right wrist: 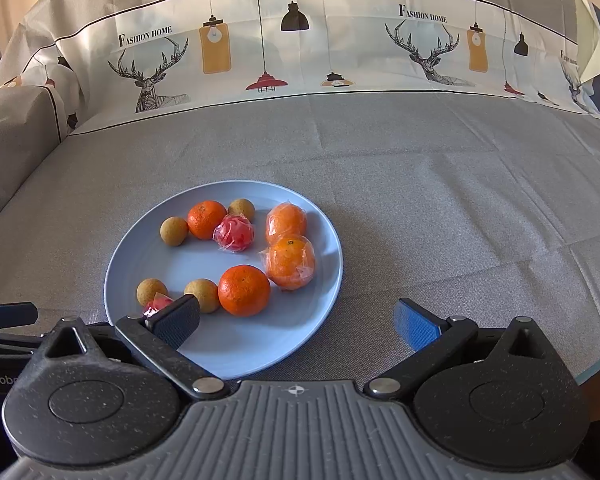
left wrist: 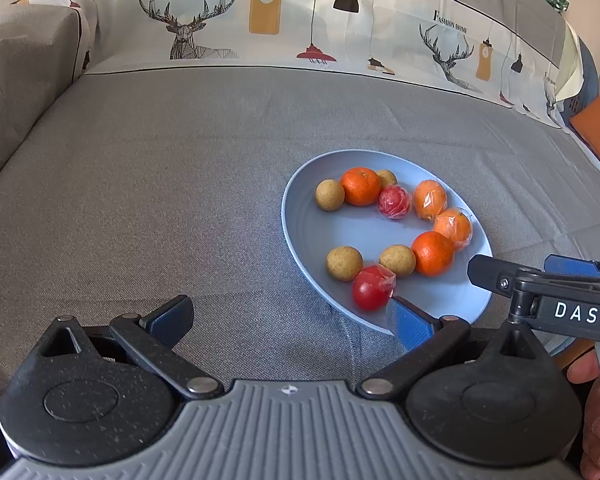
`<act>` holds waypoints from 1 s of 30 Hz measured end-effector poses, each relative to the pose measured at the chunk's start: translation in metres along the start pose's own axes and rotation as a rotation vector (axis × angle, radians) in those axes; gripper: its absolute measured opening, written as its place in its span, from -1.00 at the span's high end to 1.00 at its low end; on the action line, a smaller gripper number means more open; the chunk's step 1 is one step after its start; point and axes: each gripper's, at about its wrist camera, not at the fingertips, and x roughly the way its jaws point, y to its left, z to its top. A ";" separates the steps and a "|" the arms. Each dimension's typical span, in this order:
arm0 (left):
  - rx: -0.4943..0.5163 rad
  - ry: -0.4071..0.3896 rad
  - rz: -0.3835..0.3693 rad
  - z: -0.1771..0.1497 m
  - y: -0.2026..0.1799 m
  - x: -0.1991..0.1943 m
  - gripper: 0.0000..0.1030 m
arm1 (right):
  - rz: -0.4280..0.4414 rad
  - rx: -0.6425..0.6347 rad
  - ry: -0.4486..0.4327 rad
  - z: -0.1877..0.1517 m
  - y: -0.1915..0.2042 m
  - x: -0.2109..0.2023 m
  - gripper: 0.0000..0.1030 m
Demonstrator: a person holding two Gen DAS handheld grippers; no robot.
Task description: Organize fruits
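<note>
You have soft, even daylight in both views, bright enough that colours read cleanly. Shadows are faint: the fruits cast short, pale ones on the blue plate [right wrist: 324, 280], falling toward its near rim. Small glints sit on the plastic-wrapped fruits [right wrist: 290, 262]. Fisheye bending bows the patterned cloth [left wrist: 260, 20] behind the plate and darkens the corners. Focus holds across the plate; only the extreme edges go soft

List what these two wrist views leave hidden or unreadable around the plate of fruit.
- Near wrapped red fruit: right wrist view, mostly hidden behind the right gripper finger.
- Plate near rim: left wrist view, covered by the left gripper finger and the right gripper.
- Person's hand: left wrist view, cut off by the frame edge.
</note>
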 end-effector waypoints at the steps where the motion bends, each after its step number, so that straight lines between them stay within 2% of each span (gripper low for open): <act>1: -0.001 0.000 -0.001 0.000 0.000 0.000 -0.99 | 0.000 0.000 0.000 0.000 0.000 0.000 -0.99; 30: 0.012 -0.004 -0.015 0.000 -0.004 0.000 -0.99 | -0.005 0.001 -0.003 0.001 0.000 -0.001 -0.99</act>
